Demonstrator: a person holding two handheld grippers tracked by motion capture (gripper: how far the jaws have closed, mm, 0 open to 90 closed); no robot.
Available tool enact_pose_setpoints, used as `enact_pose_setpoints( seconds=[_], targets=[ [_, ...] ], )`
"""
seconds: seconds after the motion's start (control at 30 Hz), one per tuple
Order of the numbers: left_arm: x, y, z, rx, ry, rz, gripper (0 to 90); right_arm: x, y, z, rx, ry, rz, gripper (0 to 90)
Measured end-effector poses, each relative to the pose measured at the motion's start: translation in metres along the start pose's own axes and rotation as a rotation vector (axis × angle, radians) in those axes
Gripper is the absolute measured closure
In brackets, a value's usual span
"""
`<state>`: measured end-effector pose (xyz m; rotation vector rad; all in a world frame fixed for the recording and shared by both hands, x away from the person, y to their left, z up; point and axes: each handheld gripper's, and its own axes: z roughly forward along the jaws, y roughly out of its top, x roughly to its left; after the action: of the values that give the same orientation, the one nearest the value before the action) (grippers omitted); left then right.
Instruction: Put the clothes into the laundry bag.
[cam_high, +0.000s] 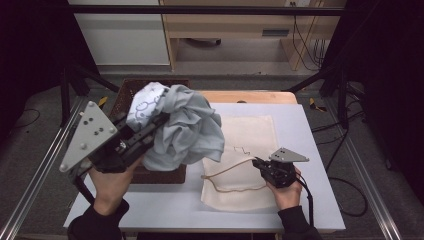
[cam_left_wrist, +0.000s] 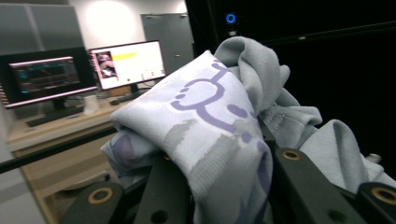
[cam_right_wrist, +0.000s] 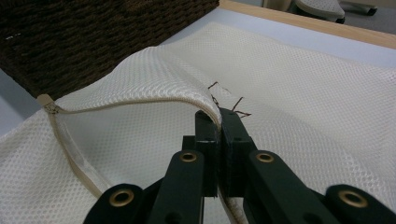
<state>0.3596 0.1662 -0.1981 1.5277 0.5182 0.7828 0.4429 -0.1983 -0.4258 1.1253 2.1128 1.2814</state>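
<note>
A bundle of grey clothing with a white, purple-printed piece hangs in the air over the dark wicker basket at the table's left. My left gripper is shut on this bundle, and its jaws are wrapped in cloth. A cream mesh laundry bag lies flat on the white table. My right gripper is shut on the bag's zipper rim and lifts the upper layer, so the mouth gapes toward the basket. The jaws pinch the mesh edge.
The white table has bare room in front of and to the right of the bag. A wooden board lies along the far edge. Metal rails run down both sides. Two lit monitors stand on a desk far off.
</note>
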Motion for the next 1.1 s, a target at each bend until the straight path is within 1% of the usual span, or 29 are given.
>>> enact_pose_setpoints(
  seconds=[0.03, 0.13, 0.2, 0.27, 0.33, 0.37, 0.5, 0.57, 0.63, 0.67, 0.7, 0.77, 0.83, 0.9, 1.0, 1.03, 1.1],
  targets=[
    [-0.004, -0.002, 0.001, 0.006, -0.018, -0.007, 73.8, 0.000, 0.000, 0.000, 0.000, 0.000, 0.000, 87.4],
    [-0.016, -0.010, 0.003, 0.017, -0.061, 0.001, 73.7, 0.000, 0.000, 0.000, 0.002, 0.002, 0.004, 87.4],
    [-0.025, -0.017, 0.006, 0.033, -0.089, 0.004, 73.7, 0.000, 0.000, 0.000, 0.003, 0.002, 0.005, 87.4],
    [-0.035, -0.026, 0.009, 0.049, -0.121, 0.005, 73.7, 0.000, 0.000, 0.000, 0.002, 0.004, 0.006, 87.4],
    [-0.042, -0.034, 0.013, 0.067, -0.146, 0.002, 73.7, 0.000, 0.000, 0.000, 0.001, 0.004, 0.007, 87.4],
    [-0.048, -0.040, 0.017, 0.079, -0.167, 0.002, 73.7, 0.000, 0.000, 0.000, 0.001, 0.004, 0.006, 87.4],
    [-0.060, -0.058, 0.027, 0.126, -0.207, -0.009, 73.6, 0.000, 0.001, 0.000, 0.000, 0.005, 0.008, 87.4],
    [-0.068, -0.074, 0.037, 0.174, -0.227, -0.012, 73.6, 0.000, 0.001, -0.001, 0.001, 0.005, 0.012, 87.4],
    [-0.076, -0.090, 0.047, 0.228, -0.239, -0.006, 73.5, 0.000, 0.001, -0.001, -0.001, 0.006, 0.011, 87.4],
    [-0.078, -0.096, 0.051, 0.250, -0.249, -0.007, 73.5, 0.000, 0.001, -0.001, -0.001, 0.007, 0.013, 87.3],
    [-0.083, -0.106, 0.058, 0.283, -0.260, -0.002, 73.5, 0.000, 0.001, -0.001, -0.002, 0.009, 0.013, 87.4],
    [-0.090, -0.121, 0.068, 0.330, -0.272, 0.008, 73.5, 0.001, 0.001, -0.001, -0.002, 0.009, 0.014, 87.3],
    [-0.096, -0.136, 0.078, 0.371, -0.285, 0.006, 73.5, 0.001, 0.001, -0.001, -0.002, 0.010, 0.012, 87.4],
    [-0.100, -0.151, 0.087, 0.408, -0.287, 0.009, 73.5, 0.001, 0.001, -0.001, -0.001, 0.010, 0.011, 87.3],
    [-0.103, -0.175, 0.101, 0.460, -0.295, -0.002, 73.5, 0.001, 0.001, -0.001, -0.002, 0.012, 0.010, 87.3],
    [-0.104, -0.184, 0.107, 0.491, -0.293, -0.003, 73.4, 0.002, 0.001, -0.001, 0.000, 0.012, 0.007, 87.3],
    [-0.106, -0.196, 0.115, 0.524, -0.293, -0.010, 73.3, 0.002, 0.001, 0.000, 0.003, 0.011, 0.006, 87.3]
  ],
)
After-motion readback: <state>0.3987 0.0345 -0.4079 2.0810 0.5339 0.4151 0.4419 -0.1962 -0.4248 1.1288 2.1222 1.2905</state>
